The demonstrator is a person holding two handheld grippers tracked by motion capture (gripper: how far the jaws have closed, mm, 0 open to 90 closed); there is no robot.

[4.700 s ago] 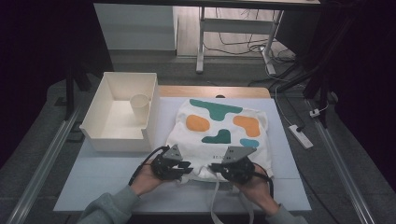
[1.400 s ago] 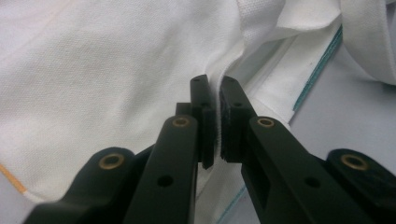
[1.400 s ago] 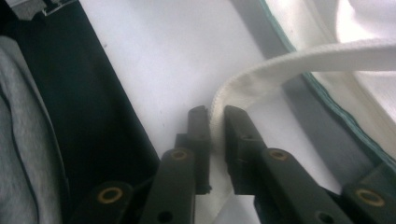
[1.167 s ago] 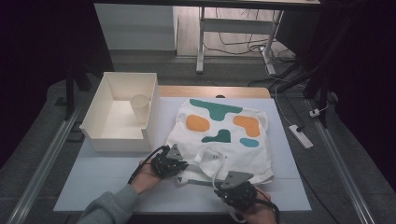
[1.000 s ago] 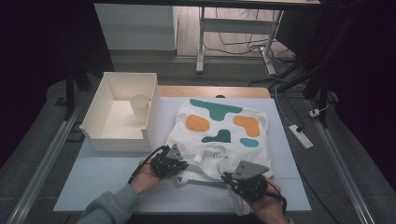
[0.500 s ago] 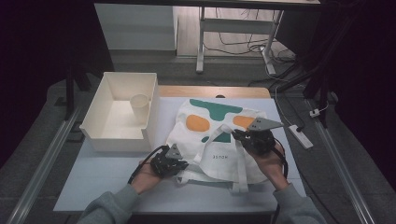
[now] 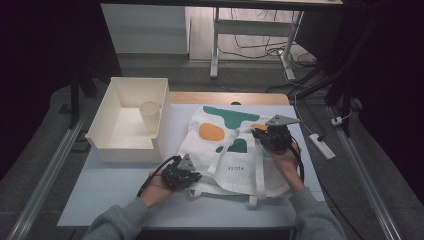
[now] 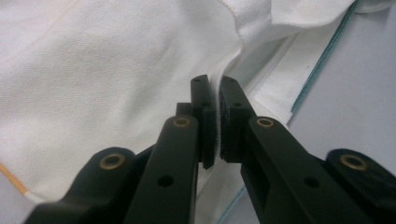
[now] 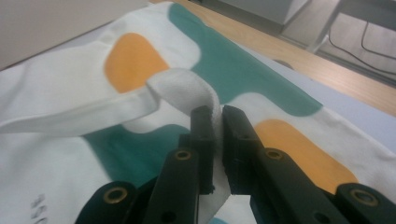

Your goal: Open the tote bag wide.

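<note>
Tote bag lay flat on the table, just right of the white bin that held a paper cup. At the bag's near left corner the left gripper was clamped on a fold of its white cloth edge. Farther right, over the bag's far right part, the right gripper was pinched shut on a white strap, lifting it in a loop above the green and orange print. The bag's small printed word was too small to read.
</note>
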